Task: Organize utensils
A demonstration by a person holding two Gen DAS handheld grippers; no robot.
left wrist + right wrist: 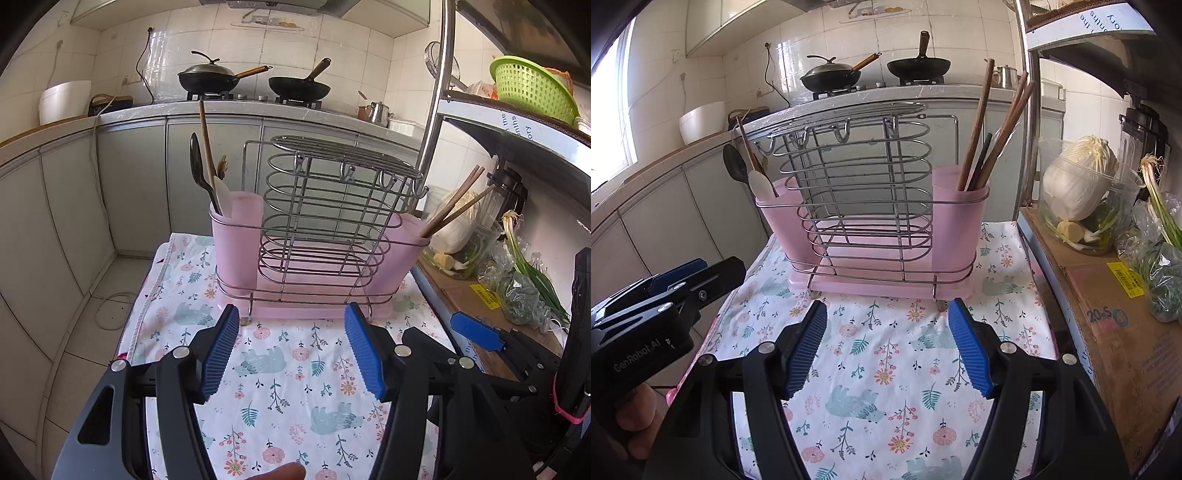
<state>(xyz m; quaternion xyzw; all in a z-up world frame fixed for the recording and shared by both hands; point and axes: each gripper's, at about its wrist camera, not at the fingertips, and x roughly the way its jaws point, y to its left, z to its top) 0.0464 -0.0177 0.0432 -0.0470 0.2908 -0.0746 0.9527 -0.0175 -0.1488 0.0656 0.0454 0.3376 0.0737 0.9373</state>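
A wire utensil rack [325, 221] [864, 206] with pink cups stands on a floral cloth [280, 369] [886, 369]. Its left cup [236, 236] [783, 218] holds a black spoon [197, 162] [735, 166], a white spatula [223, 195] [759, 184] and a wooden stick. Its right cup [410, 247] [960, 214] holds chopsticks [454, 206] [993, 125]. My left gripper [291, 314] [683, 273] is open and empty in front of the rack. My right gripper [886, 308] is open and empty; only part of it shows in the left wrist view [476, 330].
A cardboard box [1108, 332] with a jar of cabbage [1078, 192] and scallions [528, 266] sits at the right. A metal shelf post [439, 92] rises behind the rack. Two woks [207, 77] stand on the far stove. The cloth's left edge drops to the floor.
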